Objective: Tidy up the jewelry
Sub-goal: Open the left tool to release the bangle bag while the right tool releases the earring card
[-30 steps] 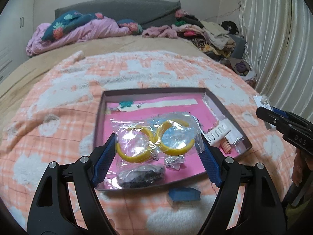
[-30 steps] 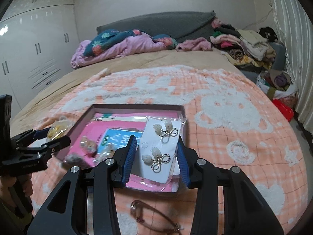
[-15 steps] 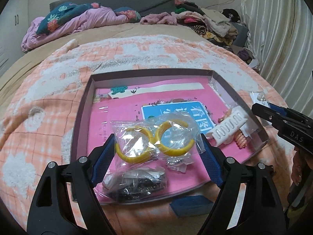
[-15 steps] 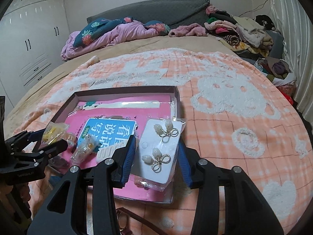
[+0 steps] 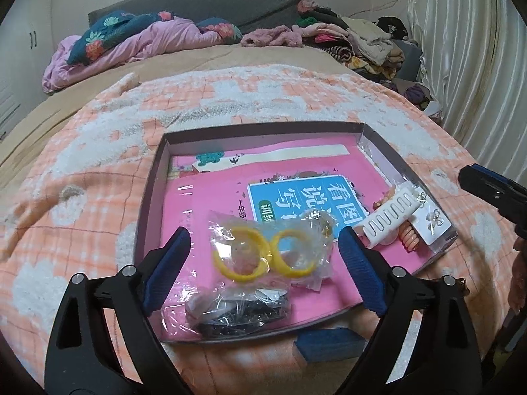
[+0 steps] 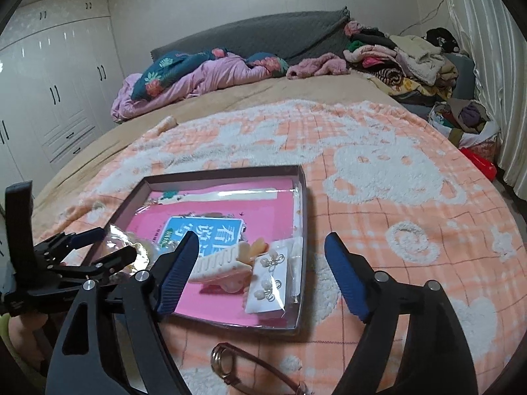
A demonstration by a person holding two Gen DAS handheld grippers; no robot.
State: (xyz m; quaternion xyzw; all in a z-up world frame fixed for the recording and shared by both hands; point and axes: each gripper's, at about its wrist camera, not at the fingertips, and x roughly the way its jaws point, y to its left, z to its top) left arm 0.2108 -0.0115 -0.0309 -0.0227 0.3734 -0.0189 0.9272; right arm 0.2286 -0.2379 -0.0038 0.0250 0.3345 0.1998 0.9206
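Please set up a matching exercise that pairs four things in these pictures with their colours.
Things:
1. hoops
2. hair clip
3. tray's inside
4. small box

Colours:
A. dark blue
B. yellow
C. pink
D. white

Pairs: 1-B, 2-D, 3-C, 4-A

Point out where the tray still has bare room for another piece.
The far left of the tray is free: pink lining between its left wall and the blue label. The near edge is crowded with the bagged yellow hoops and a dark bag; the right corner holds the white clip and earring card.
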